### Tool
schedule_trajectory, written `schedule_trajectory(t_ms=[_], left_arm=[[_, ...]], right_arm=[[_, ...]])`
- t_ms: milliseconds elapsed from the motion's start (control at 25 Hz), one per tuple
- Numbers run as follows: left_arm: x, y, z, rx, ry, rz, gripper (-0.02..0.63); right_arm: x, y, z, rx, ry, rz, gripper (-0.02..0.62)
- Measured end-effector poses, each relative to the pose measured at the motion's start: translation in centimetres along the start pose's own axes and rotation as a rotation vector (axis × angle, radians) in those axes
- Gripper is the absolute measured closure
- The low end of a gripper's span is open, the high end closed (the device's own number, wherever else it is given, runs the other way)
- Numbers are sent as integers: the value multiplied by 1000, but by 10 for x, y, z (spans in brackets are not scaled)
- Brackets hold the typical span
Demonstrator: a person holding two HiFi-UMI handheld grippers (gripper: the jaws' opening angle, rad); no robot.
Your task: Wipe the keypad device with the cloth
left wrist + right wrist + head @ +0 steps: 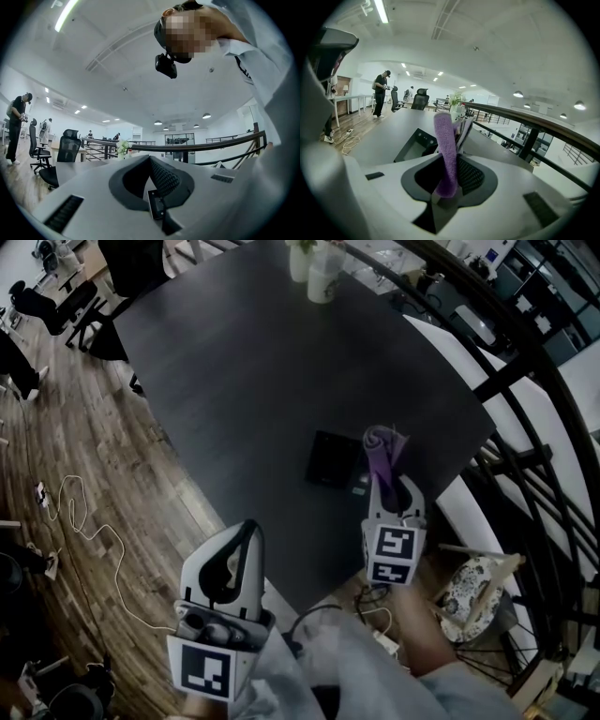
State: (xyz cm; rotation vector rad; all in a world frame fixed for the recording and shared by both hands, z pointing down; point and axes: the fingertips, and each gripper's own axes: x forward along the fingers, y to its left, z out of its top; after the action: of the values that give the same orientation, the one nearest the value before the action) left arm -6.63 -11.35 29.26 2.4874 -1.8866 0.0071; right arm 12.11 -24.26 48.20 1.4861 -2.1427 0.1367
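The purple cloth, soft, light and floppy, is pinched at its lower end in the right gripper, with its free end standing by the right edge of the flat black keypad device. The device lies toward the table's near right edge and may slide under a wipe. The left gripper, jaws pressed together on nothing, hangs off the near-left edge.

**Operator:** What is the tally on top?

**Inspector:** One table. On it you have one keypad device and two white vessels, the vessels at 12 o'clock.

**Operator:** And in hand?

**Inspector:** You carry two grippers: the left gripper at 7 o'clock and the right gripper at 5 o'clock. One purple cloth. On the floor, one white cable at 8 o'clock and one patterned seat at 4 o'clock.
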Motion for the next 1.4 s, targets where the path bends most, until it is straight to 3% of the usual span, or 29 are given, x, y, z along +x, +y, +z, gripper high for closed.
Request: schedule_trajectory(t_ms=[280,1000,1400], left_arm=[[-7,8,-3,-5,9,6,595],[-21,25,-5,-10,12,46,595],[-27,31,-4,-3,10,63,595]], right_arm=[[2,14,4,-45,34,0,505],[17,81,5,-132,89,124,505],[17,124,-8,-98,115,227,505]])
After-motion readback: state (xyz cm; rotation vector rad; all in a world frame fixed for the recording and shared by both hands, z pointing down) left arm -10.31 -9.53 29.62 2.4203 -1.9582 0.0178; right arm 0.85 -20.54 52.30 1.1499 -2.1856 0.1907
